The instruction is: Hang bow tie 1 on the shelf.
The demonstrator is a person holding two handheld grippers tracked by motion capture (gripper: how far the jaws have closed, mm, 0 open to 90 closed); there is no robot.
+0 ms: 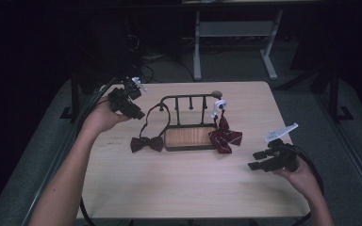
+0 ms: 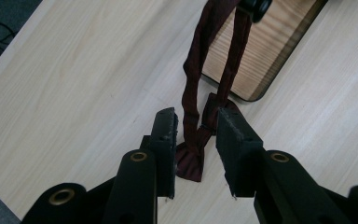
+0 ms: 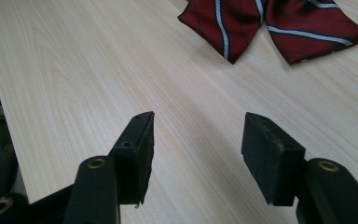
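Observation:
A dark maroon bow tie (image 1: 147, 143) lies on the table left of a small rack (image 1: 189, 136), which has a wooden base and a black rail. Its strap (image 2: 193, 74) loops up over the rack's left end. My left gripper (image 1: 139, 114) is held above and behind it, open. In the left gripper view the bow tie (image 2: 191, 158) shows through the gap of that gripper (image 2: 196, 119), untouched. A red striped bow tie (image 1: 225, 137) hangs from the rack's right end and rests on the table. My right gripper (image 1: 254, 160) stands open to its right, with the striped tie (image 3: 270, 23) ahead of the empty gripper (image 3: 198, 123).
The light wooden table (image 1: 179, 188) has bare room in front of the rack. A white clip (image 1: 219, 106) sits on the rack's right post. A white-legged desk (image 1: 231, 28) stands beyond the far edge. Cables trail off both sides.

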